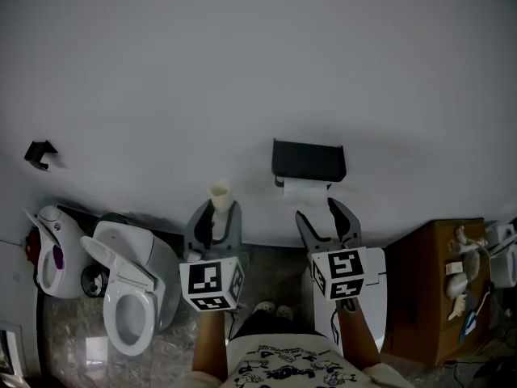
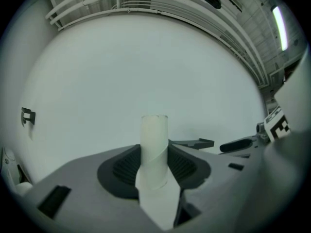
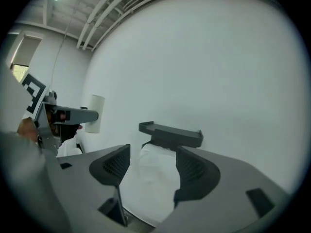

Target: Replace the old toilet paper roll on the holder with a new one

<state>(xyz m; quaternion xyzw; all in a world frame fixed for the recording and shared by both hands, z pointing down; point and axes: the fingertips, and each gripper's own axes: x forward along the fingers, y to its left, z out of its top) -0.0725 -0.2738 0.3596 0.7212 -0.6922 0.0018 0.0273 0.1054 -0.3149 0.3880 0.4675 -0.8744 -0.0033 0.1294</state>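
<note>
Nearest, the left gripper (image 2: 154,171) has its jaws clamped on the bare tube (image 2: 154,140), upright and off to the side, likely so the old core is out of the way. The right gripper (image 3: 148,171) has its jaws wide, gripping nothing, aimed at the white roll (image 3: 154,164) hanging under the black holder (image 3: 171,134) on the wall.

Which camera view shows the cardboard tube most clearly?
The left gripper view: the tube stands large and centred, clamped upright in the left tongs. The head view shows it small, above those tongs. The right gripper view shows it small at the left, partly covered.
</note>
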